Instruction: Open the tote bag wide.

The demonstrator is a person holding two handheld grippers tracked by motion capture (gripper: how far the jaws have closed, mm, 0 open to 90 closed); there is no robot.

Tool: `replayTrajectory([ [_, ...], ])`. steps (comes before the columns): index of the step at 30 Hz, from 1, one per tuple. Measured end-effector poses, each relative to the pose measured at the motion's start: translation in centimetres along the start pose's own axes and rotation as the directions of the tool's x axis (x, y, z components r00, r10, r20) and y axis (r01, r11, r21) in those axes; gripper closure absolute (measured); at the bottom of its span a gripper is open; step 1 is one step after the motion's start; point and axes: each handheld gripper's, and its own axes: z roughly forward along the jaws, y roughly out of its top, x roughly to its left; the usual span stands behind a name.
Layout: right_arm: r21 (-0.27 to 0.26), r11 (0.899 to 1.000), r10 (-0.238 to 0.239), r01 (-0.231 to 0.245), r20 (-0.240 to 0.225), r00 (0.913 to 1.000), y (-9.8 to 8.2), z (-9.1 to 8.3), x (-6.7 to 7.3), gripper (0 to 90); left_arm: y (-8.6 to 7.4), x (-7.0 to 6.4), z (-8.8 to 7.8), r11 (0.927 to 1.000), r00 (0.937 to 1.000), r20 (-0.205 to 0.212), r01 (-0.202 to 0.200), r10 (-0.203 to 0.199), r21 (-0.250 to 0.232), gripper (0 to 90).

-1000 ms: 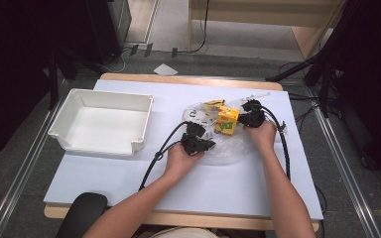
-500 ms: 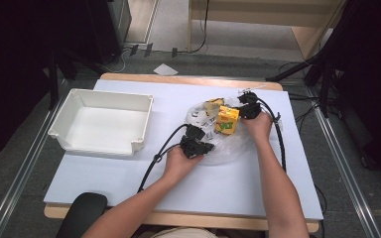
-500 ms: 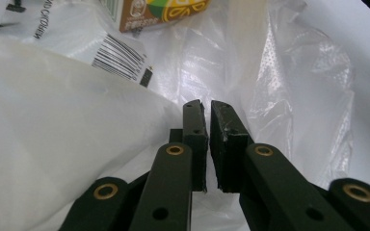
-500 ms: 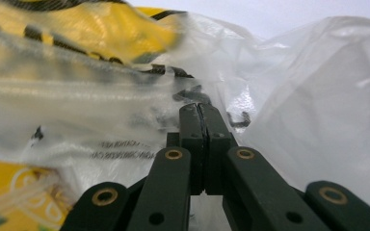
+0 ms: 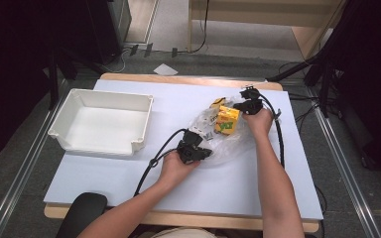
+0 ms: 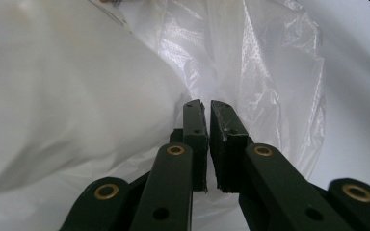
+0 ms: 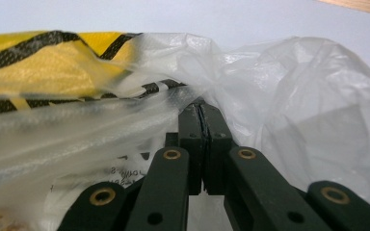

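Observation:
A clear plastic bag (image 5: 213,141) lies crumpled in the middle of the pale blue table, with yellow cartons (image 5: 226,122) inside it. My left gripper (image 5: 204,152) is at the bag's near edge, and its jaws (image 6: 208,139) are pinched together on the thin film (image 6: 250,72). At the bag's far right edge, my right gripper (image 5: 239,106) is shut on a fold of the plastic (image 7: 289,96). Its closed pads (image 7: 192,139) sit just under a yellow, black-striped carton (image 7: 53,67) seen through the film.
A white empty tray (image 5: 59,131) stands at the left of the table. Black cables trail from both grippers across the table (image 5: 238,193). A black chair part (image 5: 82,213) sits at the near left edge.
My right gripper has moved a little toward the far side of the table, pulling the bag's edge with it. The left gripper has stayed where it was.

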Motion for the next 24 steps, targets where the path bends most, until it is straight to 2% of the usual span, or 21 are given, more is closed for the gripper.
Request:
replayTrajectory([
  [10,-0.005,1.000,0.008,-0.008,0.023,0.9997,0.8,0.6,-0.1,90.0,-0.7,0.1,-0.8,1.0000,1.0000,0.004,-0.001,0.001,0.003,85.9],
  [18,-0.032,0.999,0.037,-0.036,0.034,0.9987,0.7,0.8,-0.3,90.0,-1.1,0.4,-1.2,1.0000,1.0000,0.005,0.007,-0.007,-0.006,86.0],
  [21,-0.018,1.000,0.015,-0.014,0.044,0.9989,0.8,0.7,0.0,90.0,-1.1,0.3,-1.1,0.9999,0.9999,0.004,0.010,-0.010,-0.010,85.4],
  [24,-0.011,1.000,0.008,-0.008,0.031,0.9995,0.8,0.7,0.0,90.0,-1.0,0.4,-0.9,0.9998,0.9999,0.005,0.011,-0.011,-0.017,85.4],
])
